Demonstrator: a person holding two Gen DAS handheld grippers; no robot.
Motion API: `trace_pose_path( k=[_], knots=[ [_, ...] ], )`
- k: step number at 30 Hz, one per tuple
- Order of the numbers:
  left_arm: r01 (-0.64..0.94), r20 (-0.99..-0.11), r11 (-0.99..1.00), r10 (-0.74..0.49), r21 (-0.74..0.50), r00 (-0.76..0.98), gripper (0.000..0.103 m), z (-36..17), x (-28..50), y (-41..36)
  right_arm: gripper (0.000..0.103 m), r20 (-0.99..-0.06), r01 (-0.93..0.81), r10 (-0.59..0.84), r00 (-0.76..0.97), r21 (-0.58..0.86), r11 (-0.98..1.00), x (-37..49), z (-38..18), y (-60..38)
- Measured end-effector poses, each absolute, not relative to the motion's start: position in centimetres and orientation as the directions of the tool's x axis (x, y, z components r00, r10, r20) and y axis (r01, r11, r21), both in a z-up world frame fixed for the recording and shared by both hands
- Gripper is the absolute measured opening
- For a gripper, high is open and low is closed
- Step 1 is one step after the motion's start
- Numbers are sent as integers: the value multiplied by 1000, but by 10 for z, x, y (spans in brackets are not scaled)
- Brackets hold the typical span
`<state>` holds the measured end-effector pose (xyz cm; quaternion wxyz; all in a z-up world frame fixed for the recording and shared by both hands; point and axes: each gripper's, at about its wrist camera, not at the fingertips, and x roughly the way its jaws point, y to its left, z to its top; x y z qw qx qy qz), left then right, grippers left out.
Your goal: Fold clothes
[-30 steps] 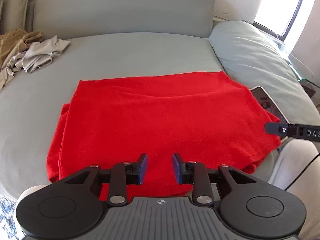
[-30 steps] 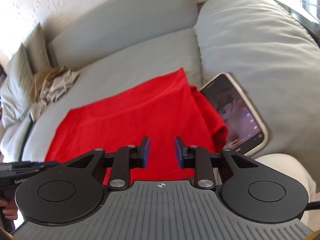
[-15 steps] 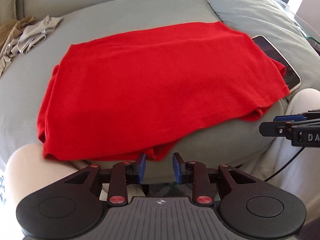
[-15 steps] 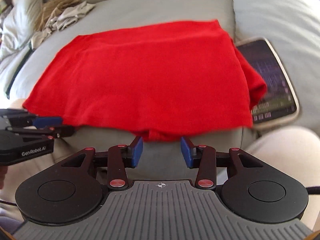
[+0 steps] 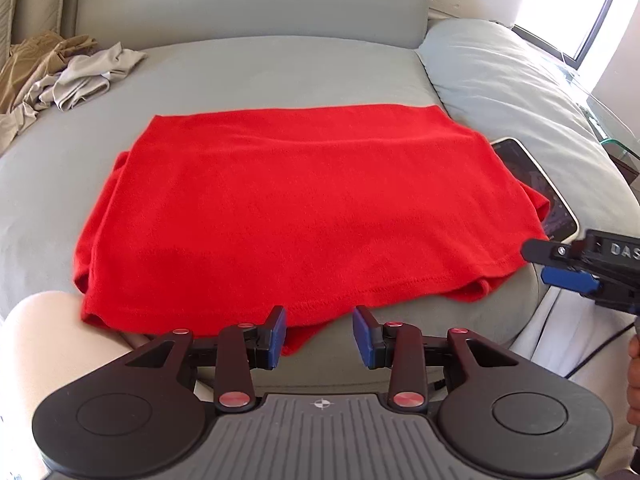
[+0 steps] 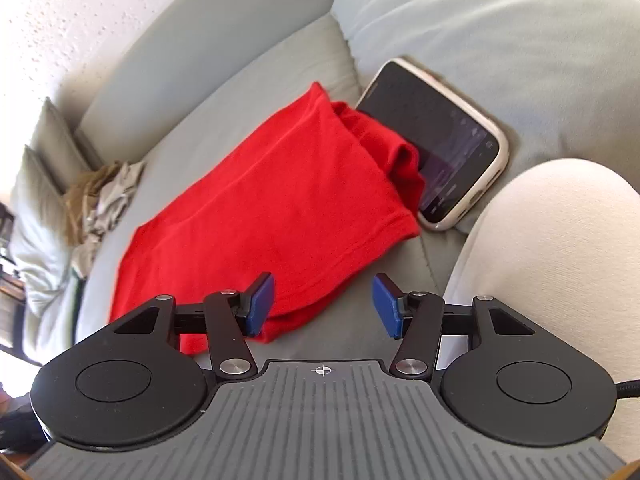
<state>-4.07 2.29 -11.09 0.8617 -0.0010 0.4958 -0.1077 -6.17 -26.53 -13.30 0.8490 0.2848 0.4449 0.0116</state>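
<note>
I am holding both claws low over the front edge of a grey sofa seat (image 5: 260,68), where a red garment (image 5: 296,208) is lying folded into a broad flat rectangle. Its near hem is hanging a little over the seat's front edge, and a small fold of it is drooping just ahead of my left claw (image 5: 319,330). The left claw's jaws are opening, with a clear gap between the blue pads (image 5: 277,330); the hem is sitting just beyond the tips and nothing is being pinched. My right claw (image 6: 323,304) is tilted, pointing at the garment's near right corner. Its jaws are opening too and standing wide; the left pad is lying over the red cloth while the right pad is hanging over bare grey cushion, so the cloth is not being gripped. From the left view, the right claw's tips are showing at the picture's right edge, just beside the garment's right corner. A phone (image 6: 444,148) in a pale case is lying screen up against the right side cushion (image 6: 500,28), touching the bunched right edge of the garment. A heap of tan and beige clothes (image 5: 68,72) is lying well apart at the seat's far left. My knees, in light trousers (image 6: 560,248), are pressing against the sofa front on either side.
</note>
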Motion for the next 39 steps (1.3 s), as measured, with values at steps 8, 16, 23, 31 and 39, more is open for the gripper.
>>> trace_pose_path(
  k=[8,16,23,31,39],
  knots=[
    [176,-860,974,-208,-140,466,35,-117,-39,26,54,-734,355,257,628,564,746,-53,-161,-285],
    [170,-871,974,-210,-148,444,35,-123,-36,24,55,-678,292,296,673,611,735,-42,-177,-290],
    [168,-878,975,-206,-147,431,35,-126,-32,22,62,-653,282,304,694,634,720,-28,-188,-294],
    [166,-883,974,-212,-155,419,35,-129,-31,21,58,-589,258,292,753,673,693,-31,-194,-298],
    [152,-874,973,-223,-173,431,35,-126,-32,27,39,-551,268,288,784,718,642,-20,-202,-304]
  ],
)
